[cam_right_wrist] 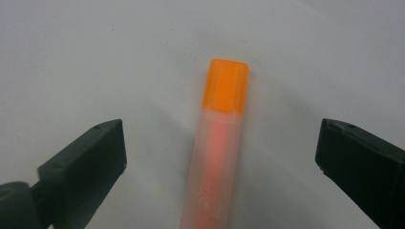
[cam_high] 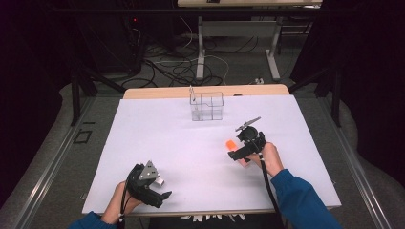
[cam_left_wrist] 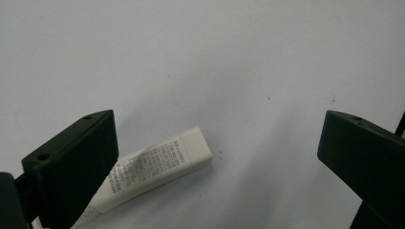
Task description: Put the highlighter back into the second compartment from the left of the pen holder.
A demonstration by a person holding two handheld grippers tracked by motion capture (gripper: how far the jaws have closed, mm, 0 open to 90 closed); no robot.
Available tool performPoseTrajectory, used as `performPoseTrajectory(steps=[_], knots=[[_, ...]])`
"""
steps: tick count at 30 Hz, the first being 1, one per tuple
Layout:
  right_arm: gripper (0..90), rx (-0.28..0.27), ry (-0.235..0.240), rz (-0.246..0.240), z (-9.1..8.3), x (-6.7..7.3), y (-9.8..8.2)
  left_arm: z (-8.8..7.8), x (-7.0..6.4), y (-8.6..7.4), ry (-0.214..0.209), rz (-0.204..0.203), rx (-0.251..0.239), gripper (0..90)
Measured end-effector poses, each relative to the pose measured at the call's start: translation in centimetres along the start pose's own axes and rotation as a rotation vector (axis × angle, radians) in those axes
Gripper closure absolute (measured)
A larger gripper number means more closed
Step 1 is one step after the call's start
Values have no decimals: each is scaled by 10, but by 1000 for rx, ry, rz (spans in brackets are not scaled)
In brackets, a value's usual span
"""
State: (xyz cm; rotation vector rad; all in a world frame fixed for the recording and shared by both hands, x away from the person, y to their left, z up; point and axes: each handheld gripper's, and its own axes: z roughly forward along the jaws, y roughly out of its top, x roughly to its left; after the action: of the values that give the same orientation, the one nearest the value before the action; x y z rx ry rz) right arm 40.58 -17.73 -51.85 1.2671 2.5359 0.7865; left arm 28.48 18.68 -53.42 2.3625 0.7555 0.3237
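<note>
An orange highlighter (cam_right_wrist: 217, 162) with a bright orange cap lies on the white table sheet (cam_high: 191, 138), lengthwise between the wide jaws of my right gripper (cam_right_wrist: 220, 145); neither pad touches it. From above, the highlighter (cam_high: 230, 143) pokes out to the left of the right gripper (cam_high: 234, 143), right of the table's middle. A small white tube (cam_left_wrist: 157, 169) with printed text lies flat beside the left jaw of my left gripper (cam_left_wrist: 217, 138), which is open and holds nothing. At the near left edge the tube (cam_high: 159, 182) rests by the left gripper (cam_high: 161, 189).
A clear plastic organiser (cam_high: 207, 106) with compartments stands at the far middle of the sheet. The table's wooden back edge (cam_high: 157, 92) runs behind it, and beyond that lie cables and desk legs on the floor.
</note>
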Motion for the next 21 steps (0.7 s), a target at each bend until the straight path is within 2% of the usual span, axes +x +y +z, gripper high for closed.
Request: performPoseTrajectory(steps=[2, 3, 4, 6, 7, 9, 10, 11, 12, 13, 14, 15, 17, 18, 20, 21], knots=[[77, -11, -8, 17, 4, 2, 0, -1, 1, 0, -10, 2, 7, 2], [118, -3, -9, 5, 4, 2, 1, 0, 1, 0, -10, 1, 5, 3], [158, -13, -17, 15, 6, 3, 0, -1, 1, 0, -11, 1, 7, 2], [166, -30, -13, 17, 9, 3, 0, -1, 1, 0, -11, 2, 8, 2], [178, -1, -19, 20, 9, 3, 1, -1, 1, 0, -10, 2, 7, 2], [212, -55, -23, 32, 14, 2, -1, -1, 1, 0, -9, 2, 6, 2], [223, 64, -38, 25, 6, 3, 3, -1, 0, 0, -10, 2, 7, 2], [250, -83, -21, 44, 17, 3, -1, -1, 0, 0, -8, 2, 7, 2], [272, -82, -24, 51, 18, 4, -1, -1, 0, 0, -10, 1, 6, 2], [284, 1, -37, 46, 14, 4, 1, -1, 0, 0, -8, 1, 6, 2], [308, -54, -29, 57, 18, 4, -1, -1, 0, 0, -8, 1, 6, 3], [332, 4, -48, 50, 16, 4, 1, -1, 0, 0, -9, 2, 7, 2], [359, 15, -59, 82, 18, 5, 1, 0, 0, 0, -9, 2, 7, 3], [383, 10, -52, 62, 19, 4, 1, 0, 0, 0, -10, 2, 7, 2], [416, -4, -72, 82, 21, 5, 2, 0, 0, 0, -9, 2, 7, 2], [433, 12, -73, 75, 21, 4, 2, 0, 0, 0, -9, 2, 7, 2]])
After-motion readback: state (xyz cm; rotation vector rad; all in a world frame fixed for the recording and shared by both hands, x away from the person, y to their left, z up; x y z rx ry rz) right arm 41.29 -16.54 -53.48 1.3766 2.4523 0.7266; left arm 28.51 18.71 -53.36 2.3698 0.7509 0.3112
